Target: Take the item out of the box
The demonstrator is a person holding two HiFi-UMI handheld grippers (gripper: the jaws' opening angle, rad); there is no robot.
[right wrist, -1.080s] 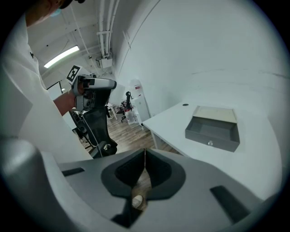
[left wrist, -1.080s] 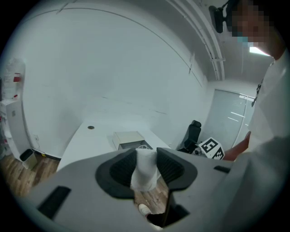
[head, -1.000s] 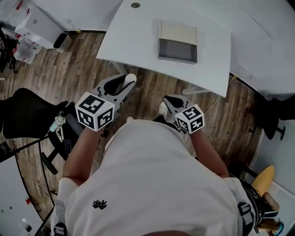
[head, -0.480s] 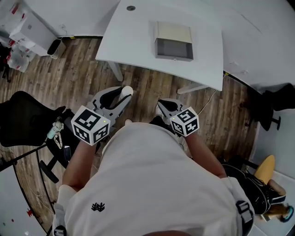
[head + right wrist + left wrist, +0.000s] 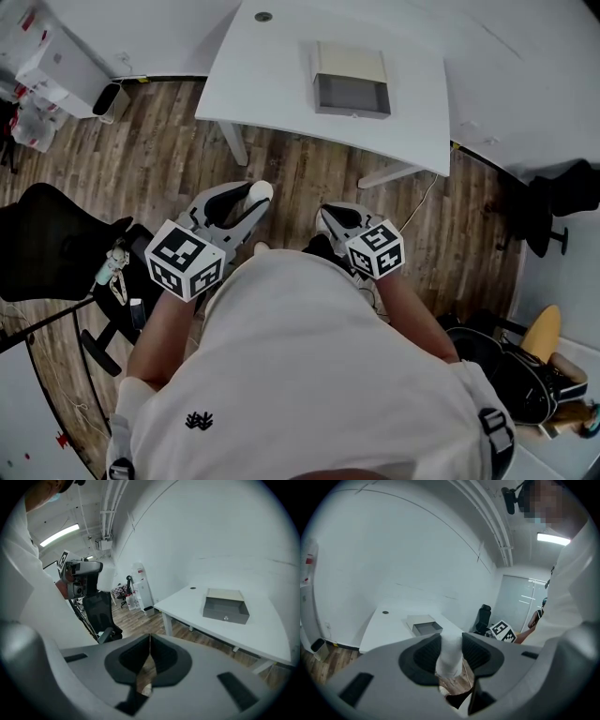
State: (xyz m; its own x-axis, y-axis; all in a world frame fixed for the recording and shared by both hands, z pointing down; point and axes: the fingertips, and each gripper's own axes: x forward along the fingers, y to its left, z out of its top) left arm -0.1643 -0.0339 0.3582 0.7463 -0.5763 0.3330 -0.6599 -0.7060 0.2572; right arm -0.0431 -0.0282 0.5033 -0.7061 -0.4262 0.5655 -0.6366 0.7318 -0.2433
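A grey box [image 5: 352, 80] with a beige lid part stands on the white table [image 5: 281, 75], well ahead of both grippers. It also shows as the box [image 5: 423, 626] in the left gripper view and the box [image 5: 225, 605] in the right gripper view. My left gripper [image 5: 253, 197] is held over the wooden floor, shut on a white item [image 5: 262, 190]. The same white item [image 5: 451, 656] sits pinched between the dark pads. My right gripper [image 5: 324, 217] hangs beside it, shut with nothing in it; in the right gripper view [image 5: 149, 651] its pads meet.
A black office chair [image 5: 56, 244] stands at the left, another black chair [image 5: 562, 202] at the right. A white cabinet [image 5: 61, 47] with a bin is at the far left. The table's legs [image 5: 234, 142] stand ahead. A yellow seat [image 5: 542, 330] is at the lower right.
The head view has shifted, so the table and box sit slightly higher and more to the left. Both grippers sit a little lower in view. The left one keeps its hold on the white item.
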